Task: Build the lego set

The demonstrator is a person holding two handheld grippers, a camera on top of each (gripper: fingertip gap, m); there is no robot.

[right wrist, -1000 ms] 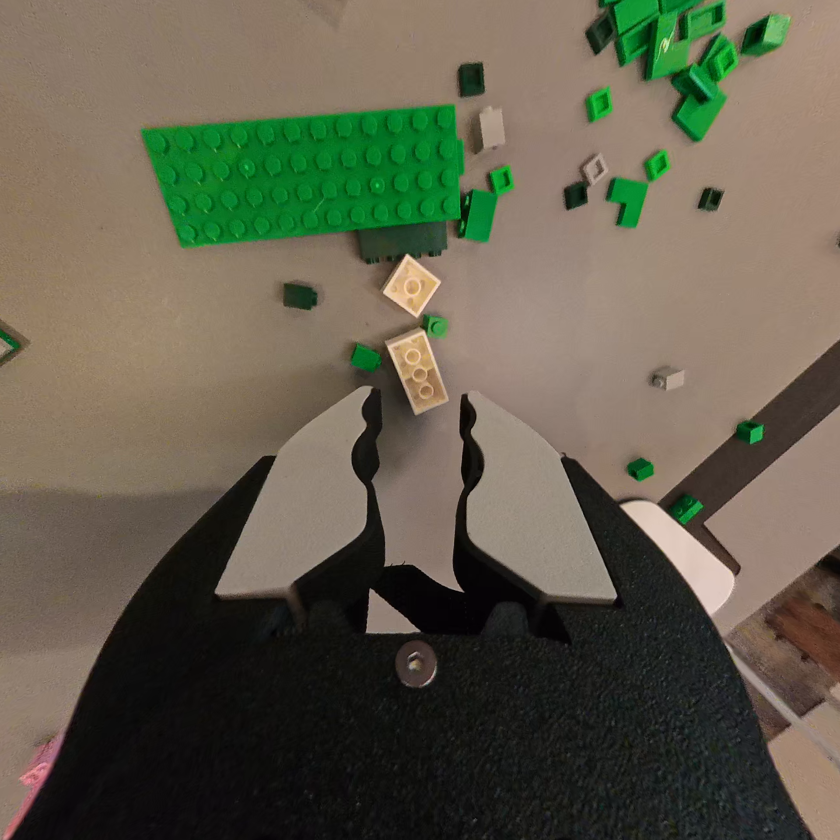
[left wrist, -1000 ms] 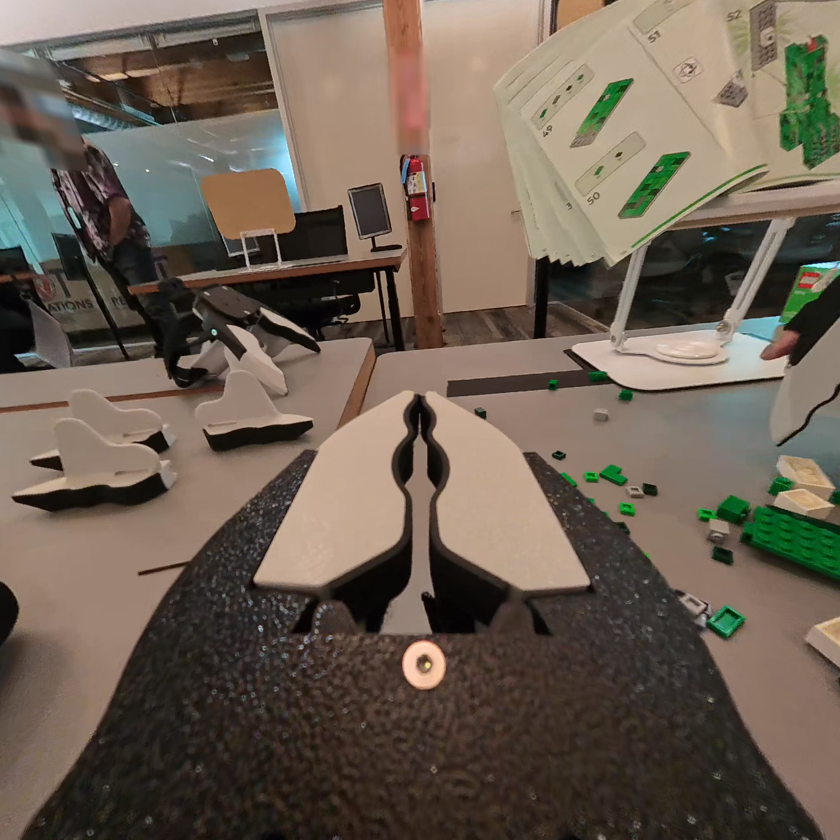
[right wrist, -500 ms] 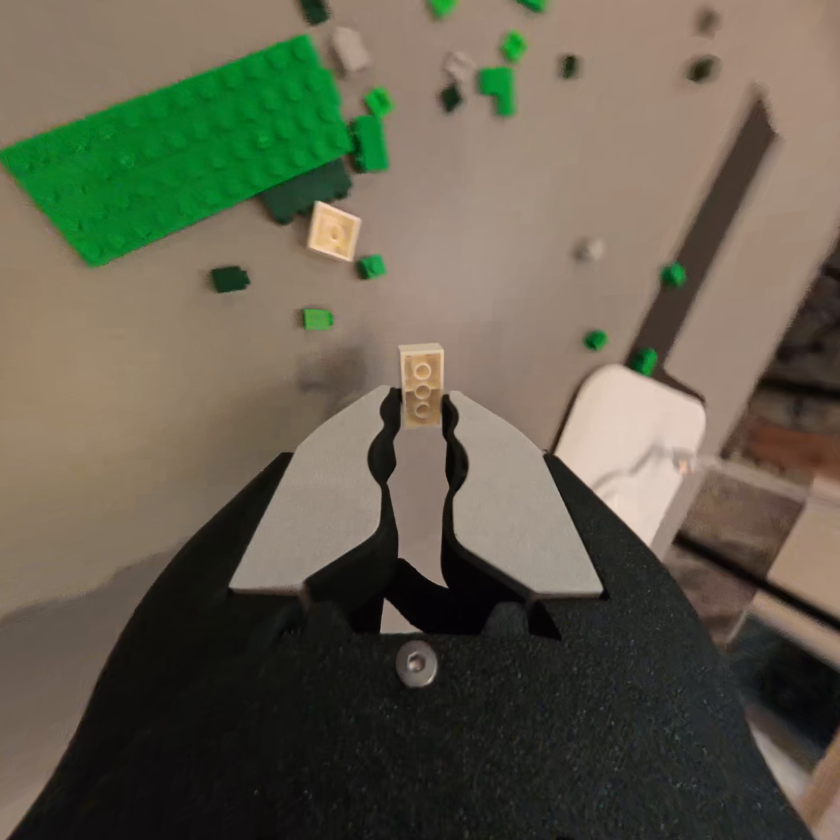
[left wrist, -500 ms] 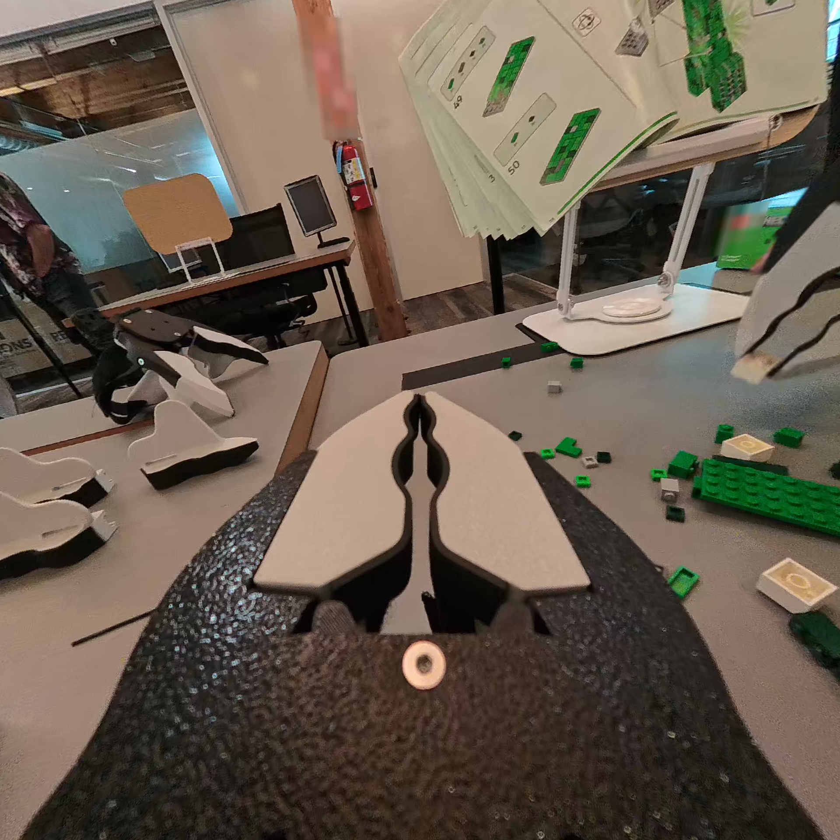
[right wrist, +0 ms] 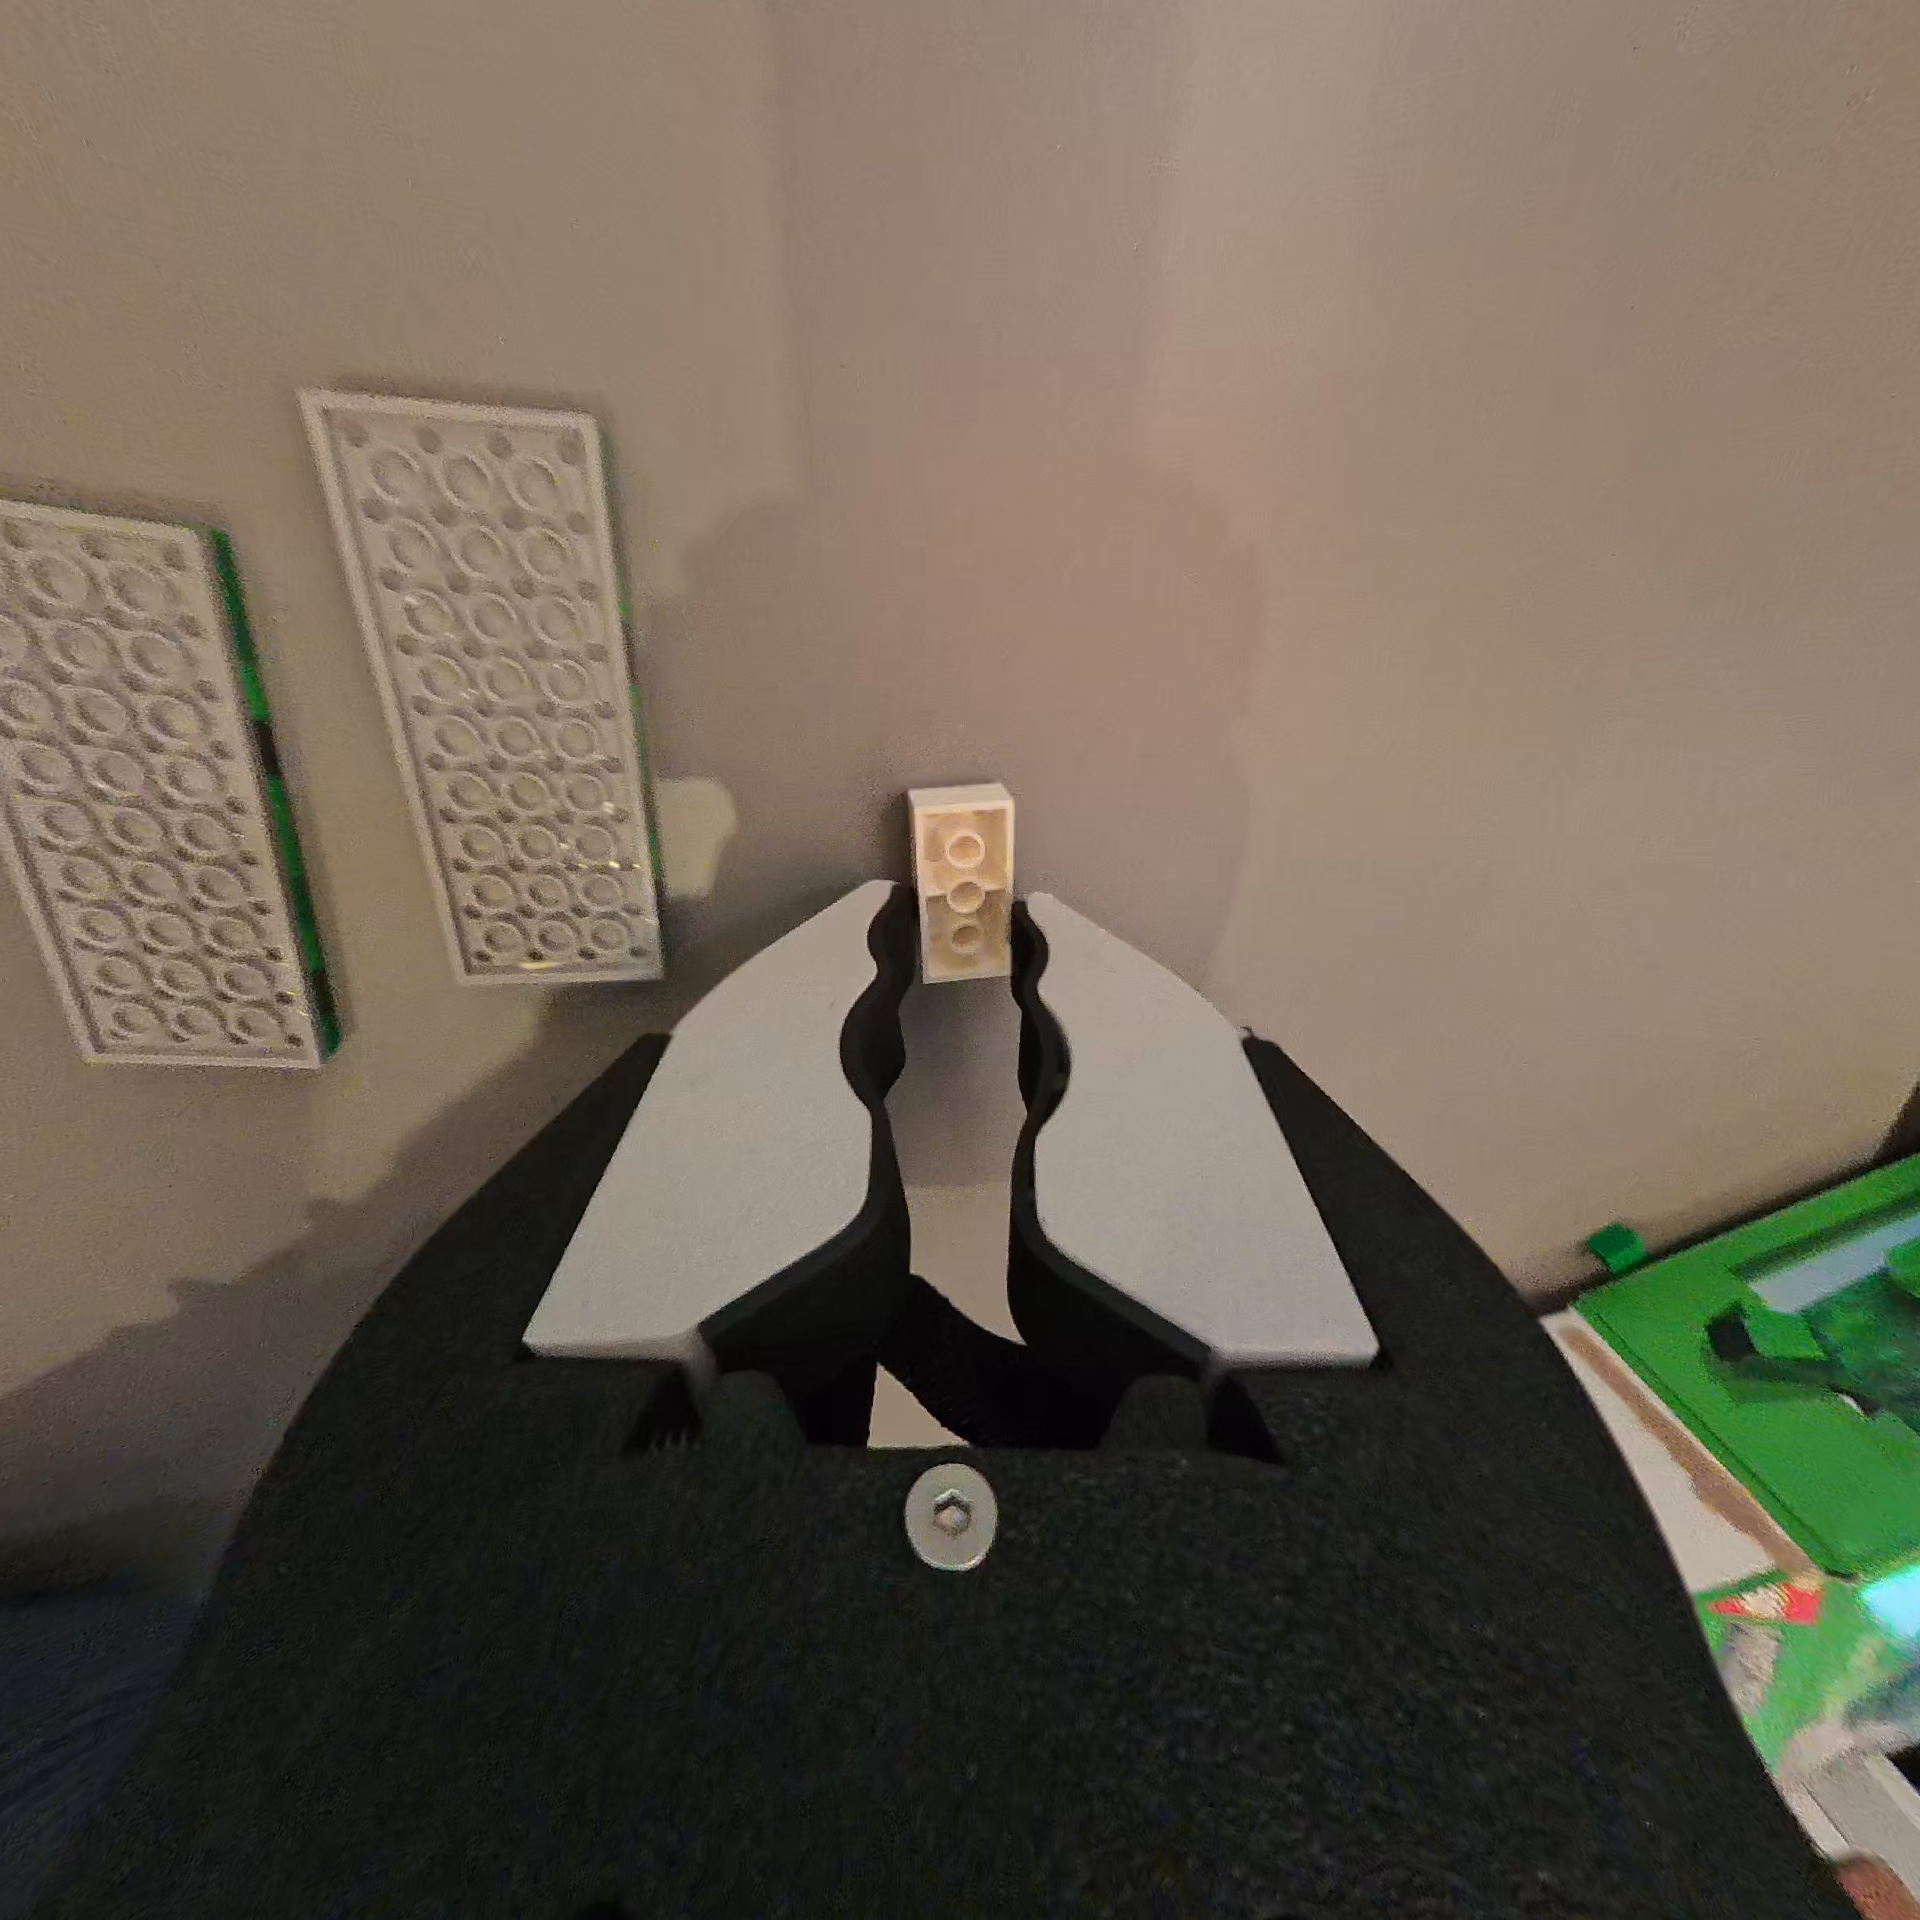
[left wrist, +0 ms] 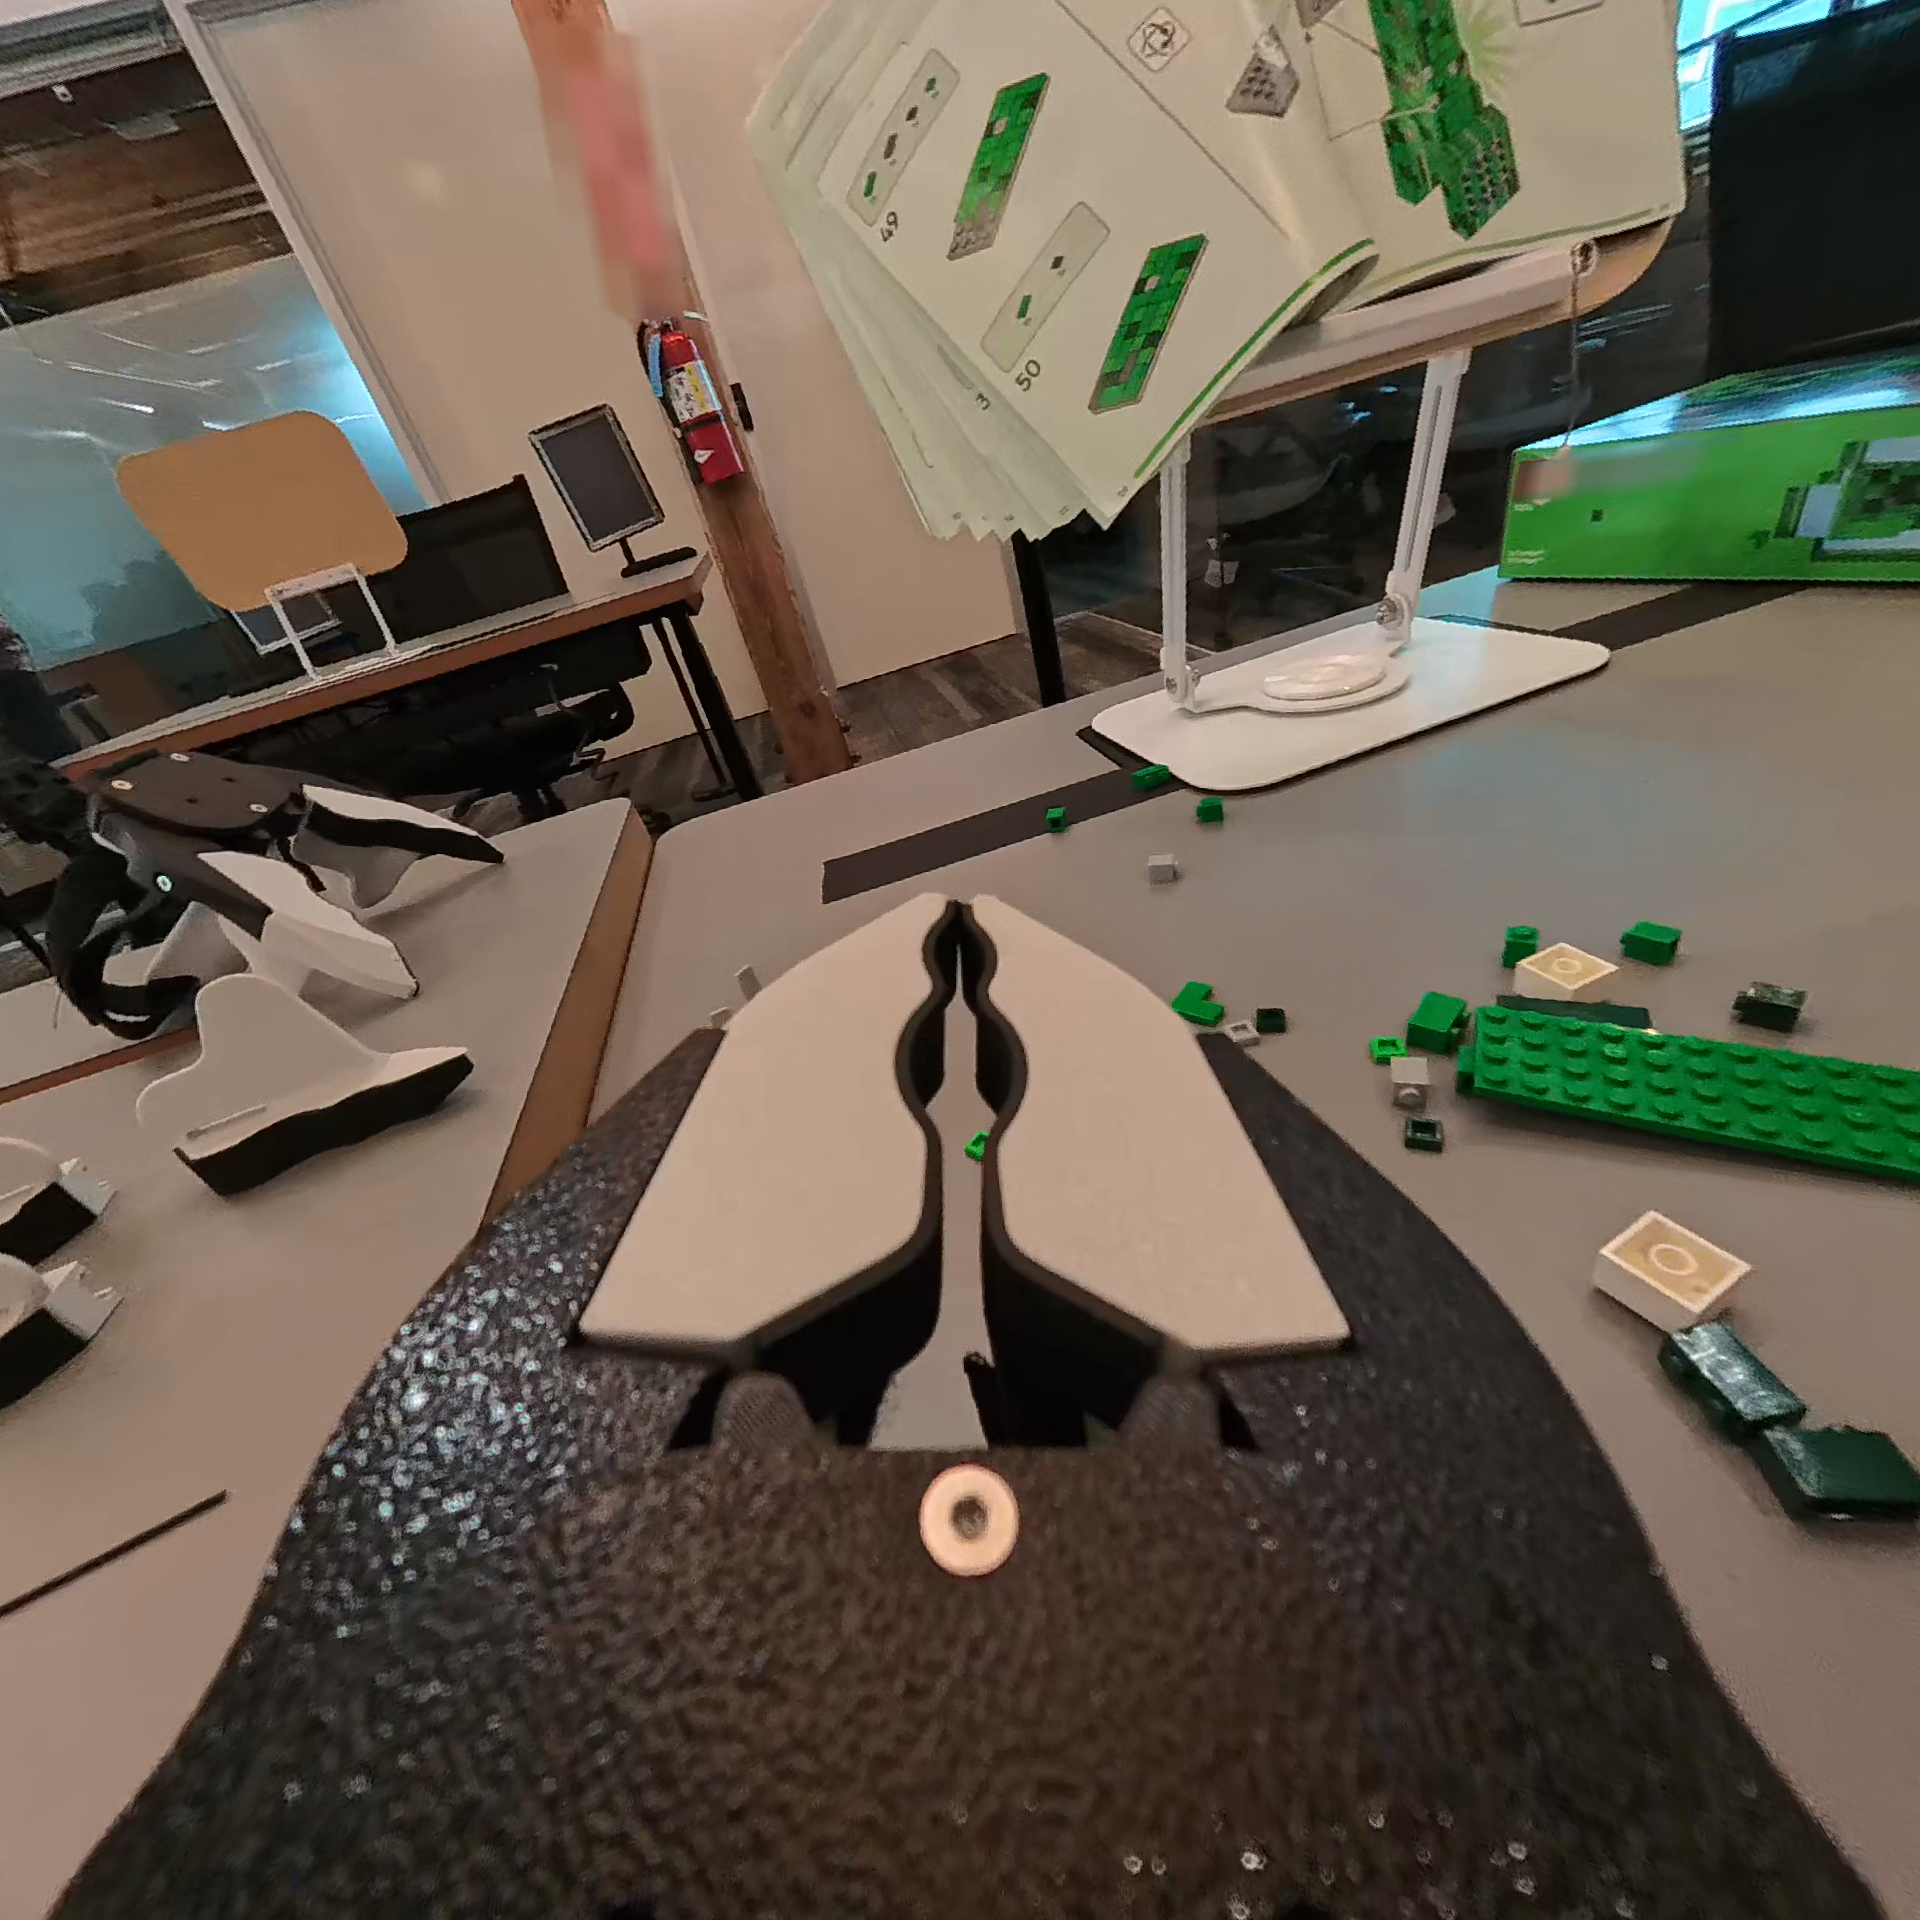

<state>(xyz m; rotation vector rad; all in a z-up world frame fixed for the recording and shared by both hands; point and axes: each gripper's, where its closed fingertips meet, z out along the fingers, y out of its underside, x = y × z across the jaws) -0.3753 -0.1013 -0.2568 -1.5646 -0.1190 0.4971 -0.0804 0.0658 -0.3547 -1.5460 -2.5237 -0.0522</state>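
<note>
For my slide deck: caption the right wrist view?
Right tongs pinch a cream brick, underside up, beside two grey plates.

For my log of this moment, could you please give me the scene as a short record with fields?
surface: grey table
left gripper: fingers shut, nothing between them
right gripper: fingers pressed on a cream brick, underside facing the camera
near left gripper: green plate, small loose bricks, booklet on a white stand
near right gripper: two grey plates, undersides up; green box
</note>
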